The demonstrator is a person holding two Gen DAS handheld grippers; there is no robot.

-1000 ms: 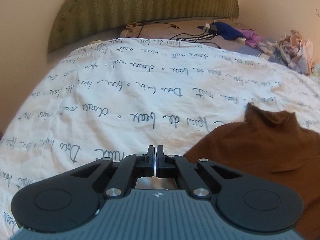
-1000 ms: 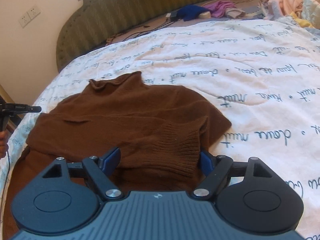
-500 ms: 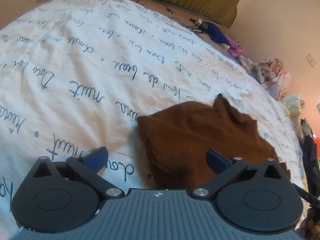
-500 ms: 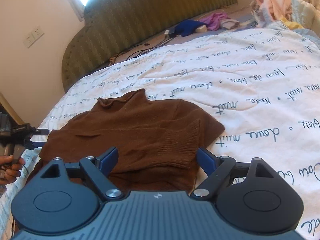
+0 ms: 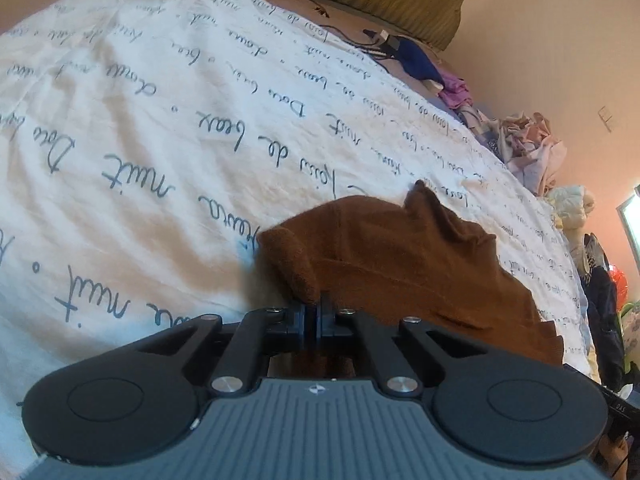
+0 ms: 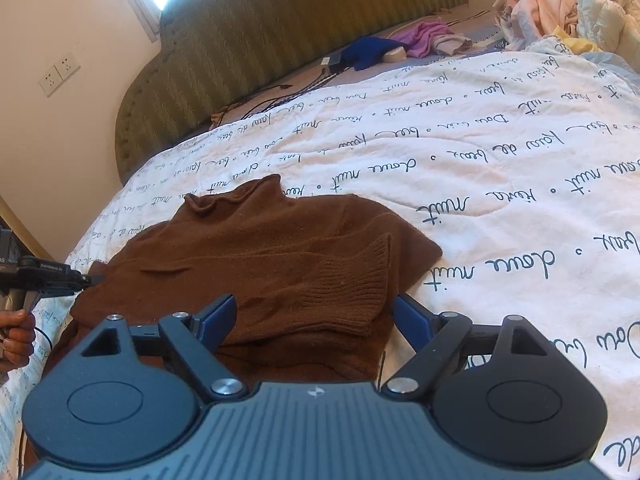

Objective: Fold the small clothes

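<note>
**Sweater half folded, left side next**

You are working on a brown sweater (image 6: 256,256) lying on the bed cover (image 6: 500,168), one sleeve already folded across, the 9 o'clock side still waiting. Your left gripper (image 5: 313,307) is pinching the sweater's edge; your right gripper (image 6: 312,316) is hovering wide, holding nothing.

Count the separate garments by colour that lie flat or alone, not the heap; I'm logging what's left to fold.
Brown: 1, the sweater, left gripper shut on its edge.
Blue: 1, the cloth.
Purple: 1, the top.
Total: 3.
</note>
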